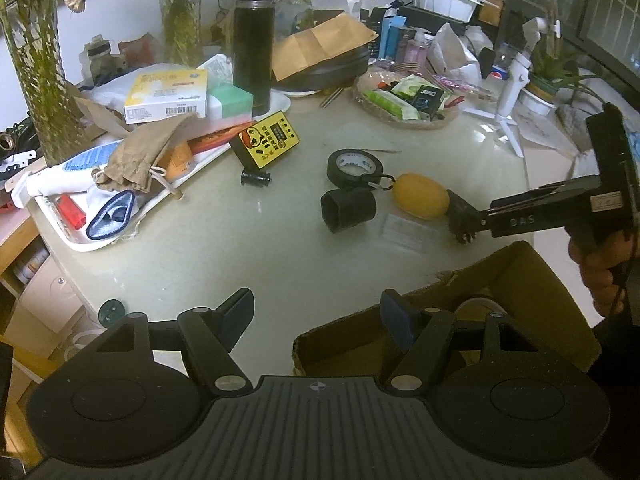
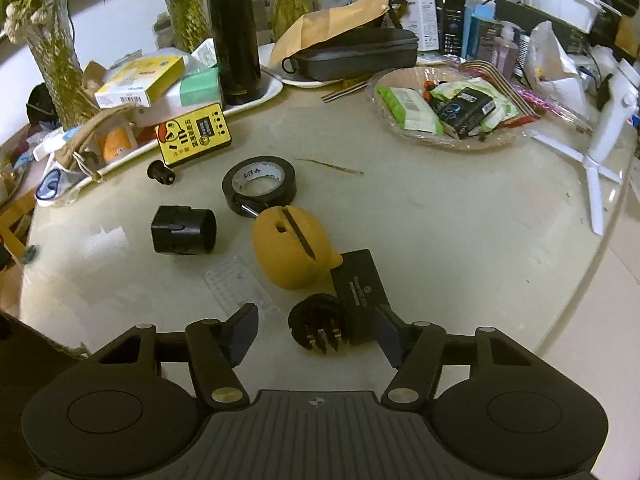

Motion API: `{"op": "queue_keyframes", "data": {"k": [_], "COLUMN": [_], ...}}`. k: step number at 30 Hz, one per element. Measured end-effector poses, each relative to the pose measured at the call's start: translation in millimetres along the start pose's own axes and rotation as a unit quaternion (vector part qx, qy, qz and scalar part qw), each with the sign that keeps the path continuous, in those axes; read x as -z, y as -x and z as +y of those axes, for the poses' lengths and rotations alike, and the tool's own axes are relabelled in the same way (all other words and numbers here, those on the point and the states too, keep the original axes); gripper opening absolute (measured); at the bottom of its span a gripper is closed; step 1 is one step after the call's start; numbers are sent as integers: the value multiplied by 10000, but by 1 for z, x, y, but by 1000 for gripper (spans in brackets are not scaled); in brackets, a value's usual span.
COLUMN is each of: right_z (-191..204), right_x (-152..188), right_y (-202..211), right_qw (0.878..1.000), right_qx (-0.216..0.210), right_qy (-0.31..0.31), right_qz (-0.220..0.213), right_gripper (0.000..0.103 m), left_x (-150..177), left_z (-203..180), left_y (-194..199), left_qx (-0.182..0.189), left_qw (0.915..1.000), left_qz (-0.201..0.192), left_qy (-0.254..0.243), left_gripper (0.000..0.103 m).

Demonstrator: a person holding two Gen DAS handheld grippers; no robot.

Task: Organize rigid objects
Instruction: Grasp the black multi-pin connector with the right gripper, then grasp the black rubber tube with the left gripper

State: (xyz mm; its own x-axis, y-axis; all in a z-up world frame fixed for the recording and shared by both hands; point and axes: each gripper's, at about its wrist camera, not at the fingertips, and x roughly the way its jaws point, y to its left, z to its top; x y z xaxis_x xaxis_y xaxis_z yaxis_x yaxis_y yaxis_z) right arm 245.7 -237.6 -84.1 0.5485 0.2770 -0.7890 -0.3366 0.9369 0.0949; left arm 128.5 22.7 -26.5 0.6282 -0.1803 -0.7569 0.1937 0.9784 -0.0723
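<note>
A black plug adapter (image 2: 340, 312), round end with prongs toward the lens, lies on the pale worktop (image 2: 440, 232) between the spread fingers of the right gripper (image 2: 316, 334), its flat body close against the fingertip at 3 o'clock, the other fingertip well clear. Just beyond it at 12 o'clock sits a yellow rubber case (image 2: 294, 250), touching the adapter's far end and clipped by a carabiner that rests against a roll of black tape (image 2: 259, 184). At 10 o'clock lies a black cylindrical part (image 2: 183, 230), and nearer, a clear plastic strip (image 2: 240, 284). From the other side, the left gripper (image 1: 316, 314) hangs with fingers spread and holding nothing, above the worktop's near edge and the rim of an open cardboard box (image 1: 532, 284) at 3 o'clock. A yellow duck-print card (image 2: 196, 134) leans on a cluttered white tray (image 1: 132, 224) at 10 o'clock, beside a tall black flask (image 2: 234, 36); a wicker basket (image 2: 444, 136) of packets sits at 1 o'clock.
</note>
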Motion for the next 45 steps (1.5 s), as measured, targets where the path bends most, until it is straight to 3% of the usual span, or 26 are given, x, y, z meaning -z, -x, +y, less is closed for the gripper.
{"op": "queue_keyframes", "data": {"k": [4, 8, 18, 33, 45], "right_z": [2, 4, -2, -15, -35], "right_x": [-1, 0, 2, -2, 10], "right_y": [-12, -22, -15, 36, 60], "right_qw": [9999, 9997, 9999, 9982, 9983], "right_qx": [1, 79, 38, -301, -183], "right_qy": [81, 128, -66, -430, -489], "right_qz": [90, 209, 141, -277, -262], "right_gripper": [58, 43, 42, 42, 42], "left_x": [-2, -5, -9, -29, -53], "left_z": [2, 2, -1, -7, -26], "left_y": [-2, -5, -8, -20, -46], "left_qx": [6, -16, -25, 5, -106], "left_qw": [10000, 10000, 10000, 9999, 9996], "left_qz": [-3, -9, -51, -81, 39], "left_qy": [41, 48, -14, 72, 264], "left_gripper": [69, 69, 69, 69, 69]}}
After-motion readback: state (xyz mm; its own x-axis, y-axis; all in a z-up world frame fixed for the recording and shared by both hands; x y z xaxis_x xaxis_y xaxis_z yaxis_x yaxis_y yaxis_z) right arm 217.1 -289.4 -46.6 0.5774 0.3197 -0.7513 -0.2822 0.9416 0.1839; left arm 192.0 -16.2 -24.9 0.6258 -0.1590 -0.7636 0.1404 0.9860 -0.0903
